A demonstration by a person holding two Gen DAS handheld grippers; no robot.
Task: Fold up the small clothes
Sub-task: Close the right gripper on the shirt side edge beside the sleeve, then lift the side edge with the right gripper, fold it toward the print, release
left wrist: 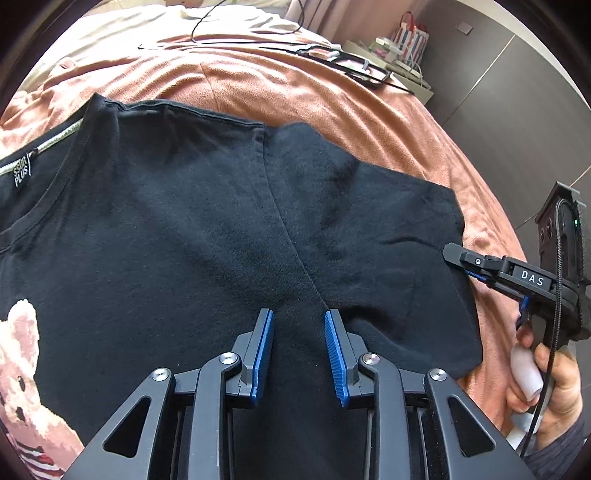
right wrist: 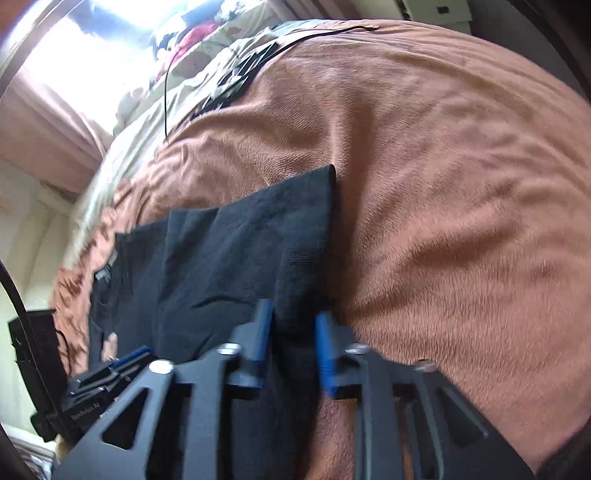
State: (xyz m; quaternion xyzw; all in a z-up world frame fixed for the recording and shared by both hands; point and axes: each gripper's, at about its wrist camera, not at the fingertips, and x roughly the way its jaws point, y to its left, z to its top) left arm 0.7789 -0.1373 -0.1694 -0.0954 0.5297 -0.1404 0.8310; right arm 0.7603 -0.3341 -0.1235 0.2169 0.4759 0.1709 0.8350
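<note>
A black T-shirt (left wrist: 184, 221) with a teddy bear print (left wrist: 22, 362) lies flat on a salmon blanket (left wrist: 332, 92). My left gripper (left wrist: 299, 314) hovers open over the underarm seam where the sleeve (left wrist: 388, 221) joins the body. My right gripper (left wrist: 456, 258) reaches in from the right, its tip at the sleeve's hem. In the blurred right wrist view, the right gripper (right wrist: 293, 314) stands open with the hem edge of the sleeve (right wrist: 240, 240) lying between its blue pads. The left gripper (right wrist: 125, 360) shows at the lower left there.
A hand (left wrist: 554, 376) holds the right gripper's handle. Black cables and a flat black-framed item (left wrist: 351, 62) lie at the bed's far side, with a striped bag (left wrist: 410, 33) beyond. Bare blanket (right wrist: 443, 184) stretches to the right of the sleeve.
</note>
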